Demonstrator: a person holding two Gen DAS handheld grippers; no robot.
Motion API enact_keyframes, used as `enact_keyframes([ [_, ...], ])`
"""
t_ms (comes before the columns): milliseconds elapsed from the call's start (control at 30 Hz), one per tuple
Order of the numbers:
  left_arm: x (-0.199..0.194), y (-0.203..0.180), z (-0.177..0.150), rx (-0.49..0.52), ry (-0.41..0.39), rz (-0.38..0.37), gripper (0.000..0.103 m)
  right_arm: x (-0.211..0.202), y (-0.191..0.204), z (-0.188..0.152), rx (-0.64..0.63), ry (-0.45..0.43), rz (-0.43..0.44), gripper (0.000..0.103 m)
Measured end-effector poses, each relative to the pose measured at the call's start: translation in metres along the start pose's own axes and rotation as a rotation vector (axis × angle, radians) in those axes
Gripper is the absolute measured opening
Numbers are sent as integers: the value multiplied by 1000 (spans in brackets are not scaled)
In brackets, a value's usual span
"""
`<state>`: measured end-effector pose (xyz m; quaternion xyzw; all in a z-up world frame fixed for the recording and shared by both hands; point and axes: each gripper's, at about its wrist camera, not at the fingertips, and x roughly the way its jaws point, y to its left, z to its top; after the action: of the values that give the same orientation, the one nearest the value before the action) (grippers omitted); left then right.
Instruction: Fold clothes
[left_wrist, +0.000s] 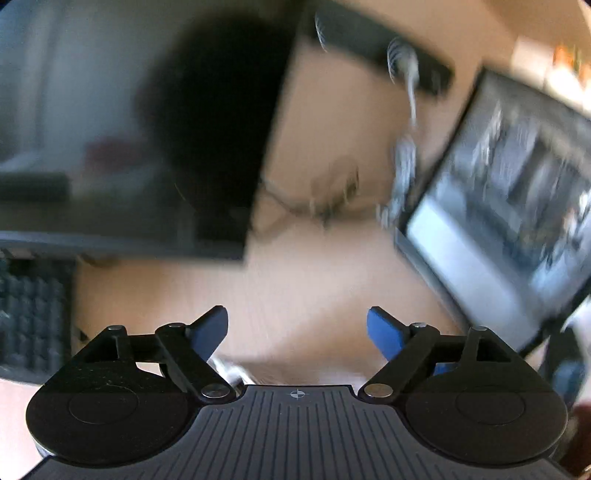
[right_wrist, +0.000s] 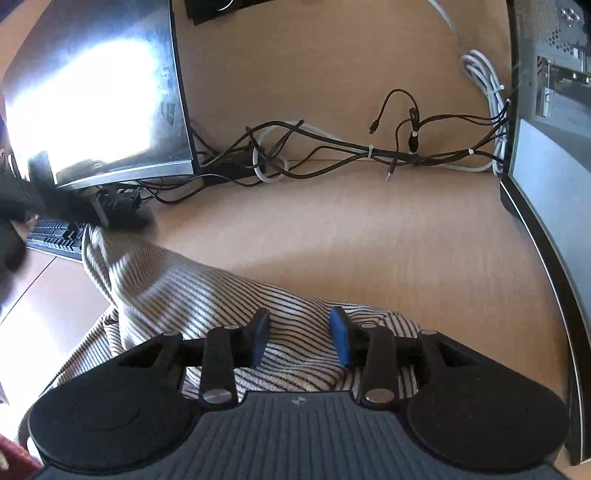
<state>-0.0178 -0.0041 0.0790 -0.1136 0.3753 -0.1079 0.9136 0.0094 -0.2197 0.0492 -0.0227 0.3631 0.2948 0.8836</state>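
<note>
A white garment with thin dark stripes (right_wrist: 207, 295) lies rumpled on the wooden desk (right_wrist: 369, 229) in the right wrist view, reaching left toward the keyboard. My right gripper (right_wrist: 300, 334) is open, its blue pads just above the cloth with a fold between and beneath them. My left gripper (left_wrist: 297, 332) is open and empty above bare desk (left_wrist: 295, 280); that view is blurred. A small pale bit of cloth (left_wrist: 231, 371) shows under its left finger.
A monitor (right_wrist: 99, 92) stands at the left with a black keyboard (right_wrist: 55, 236) beside it. Tangled cables (right_wrist: 332, 151) run along the desk's back. A computer case (right_wrist: 546, 147) stands at the right. The left wrist view shows a dark monitor (left_wrist: 147, 147) and the case (left_wrist: 498, 206).
</note>
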Motion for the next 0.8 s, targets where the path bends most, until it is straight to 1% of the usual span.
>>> enact_keyframes([
  [33,14,-1,-7,-2,51,6,79,-2,-1,-1,3,0,3,36],
  [67,25,0,-14,-10,93,14,79,-2,-2,-2,5,0,6,36],
  [100,31,0,-20,-13,120,25,78,-3,-3,-2,4,0,9,36],
  [167,33,-1,-28,4,144,30,79,-3,-2,-2,-11,4,8,36],
  [333,28,1,-35,4,160,8,80,-4,0,0,-56,23,8,36],
  [600,22,4,-37,-14,164,-6,80,-15,1,-7,-72,30,-1,36],
  [800,22,-1,-40,0,168,-8,85,-19,5,-15,-64,22,-17,36],
])
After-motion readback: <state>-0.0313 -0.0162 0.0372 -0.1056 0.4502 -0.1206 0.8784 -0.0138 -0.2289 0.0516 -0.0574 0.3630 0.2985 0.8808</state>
